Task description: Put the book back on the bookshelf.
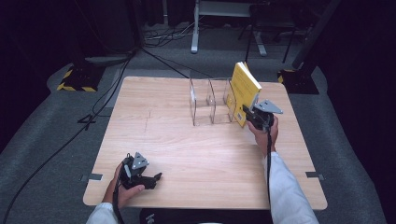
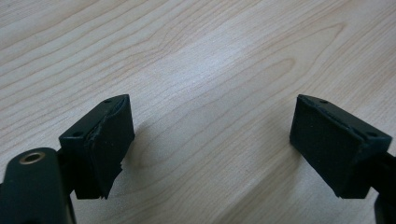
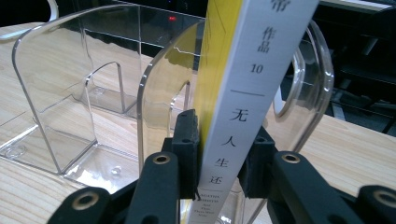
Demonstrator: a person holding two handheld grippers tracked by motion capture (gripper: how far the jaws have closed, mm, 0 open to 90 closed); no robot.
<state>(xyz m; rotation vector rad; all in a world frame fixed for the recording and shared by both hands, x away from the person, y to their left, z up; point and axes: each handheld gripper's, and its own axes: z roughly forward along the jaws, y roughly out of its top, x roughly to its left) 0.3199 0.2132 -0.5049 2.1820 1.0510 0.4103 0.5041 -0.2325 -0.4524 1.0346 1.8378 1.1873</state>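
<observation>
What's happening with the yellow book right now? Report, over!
Right tongs shut on yellow book, tilted at the rightmost slot of the clear rack. Left tongs open, holding nothing, low over the table. Nothing in the way.

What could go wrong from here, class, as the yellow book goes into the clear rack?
1. The right claw grips the yellow book low on its spine while it leans, so it may pivot or slip.
2. The book could catch a divider of the clear rack and shift the rack, since the open left claw rests far away.
</observation>
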